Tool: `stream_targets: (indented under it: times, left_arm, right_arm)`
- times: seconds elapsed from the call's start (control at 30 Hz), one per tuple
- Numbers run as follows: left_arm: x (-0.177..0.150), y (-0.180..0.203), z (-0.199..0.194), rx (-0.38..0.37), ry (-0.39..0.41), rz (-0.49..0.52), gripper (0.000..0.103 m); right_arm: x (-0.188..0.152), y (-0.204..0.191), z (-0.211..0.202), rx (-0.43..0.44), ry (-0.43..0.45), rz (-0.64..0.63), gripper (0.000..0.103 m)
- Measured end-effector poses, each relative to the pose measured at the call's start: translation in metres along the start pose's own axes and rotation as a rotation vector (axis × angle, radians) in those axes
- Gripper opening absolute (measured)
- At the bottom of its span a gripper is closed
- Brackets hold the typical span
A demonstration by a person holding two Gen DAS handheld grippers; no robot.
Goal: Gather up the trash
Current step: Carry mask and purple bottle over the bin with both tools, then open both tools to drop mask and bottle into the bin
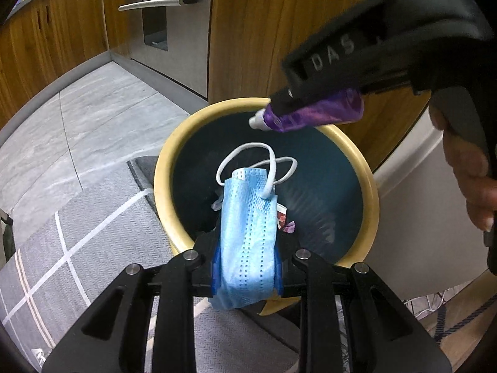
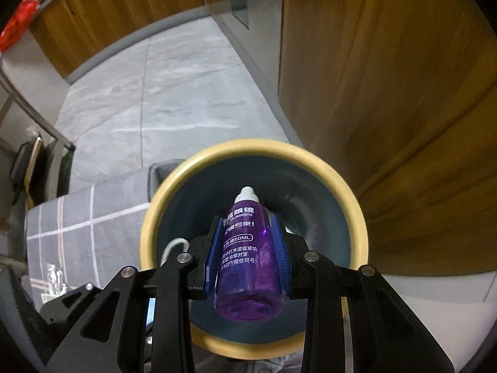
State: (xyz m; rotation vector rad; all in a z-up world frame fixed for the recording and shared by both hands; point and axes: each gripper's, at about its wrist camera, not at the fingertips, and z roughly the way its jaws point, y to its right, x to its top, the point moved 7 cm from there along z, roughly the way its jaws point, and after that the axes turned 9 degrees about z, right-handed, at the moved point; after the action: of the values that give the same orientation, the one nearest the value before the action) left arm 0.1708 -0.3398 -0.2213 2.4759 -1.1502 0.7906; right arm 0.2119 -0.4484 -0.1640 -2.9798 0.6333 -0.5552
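A round bin with a cream rim (image 1: 161, 186) and dark teal inside stands on the floor below both grippers. My left gripper (image 1: 247, 264) is shut on a folded light-blue face mask (image 1: 248, 233), whose white ear loops hang over the bin's mouth. My right gripper (image 2: 248, 258) is shut on a small purple bottle (image 2: 245, 264) with a white cap, pointing down into the same bin (image 2: 149, 217). In the left wrist view that right gripper (image 1: 279, 108) and the purple bottle (image 1: 313, 115) hover above the bin's far rim. Bits of trash (image 1: 284, 222) lie at the bin's bottom.
A grey rug with white lines (image 1: 77, 233) lies left of the bin on a grey tile floor (image 1: 102, 108). Wooden cabinets (image 2: 388, 93) and a steel appliance with a bar handle (image 1: 161, 3) stand close behind. A hand (image 1: 469, 168) holds the right gripper.
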Motion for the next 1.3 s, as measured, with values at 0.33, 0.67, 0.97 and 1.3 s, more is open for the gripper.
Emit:
stream_targets:
  times: [0.33,0.67,0.97,1.3]
  left_arm:
    - [-0.002,0.007,0.005,-0.008,-0.024,0.039,0.036]
    - [-0.001,-0.003,0.003,0.031,-0.020,0.006,0.055]
    - [-0.002,-0.014,0.001,0.062,-0.012,-0.023,0.074]
    - [-0.008,-0.019,-0.005,0.070,-0.017,-0.037,0.080]
  right_arm:
    - [0.000,0.004,0.005,-0.037,-0.008,0.010,0.034]
    - [-0.003,0.001,0.015,-0.057,-0.025,-0.008,0.034]
    - [-0.001,-0.001,0.026,-0.014,-0.019,0.008,0.035]
    - [0.003,-0.006,0.017,-0.005,0.017,0.004,0.067]
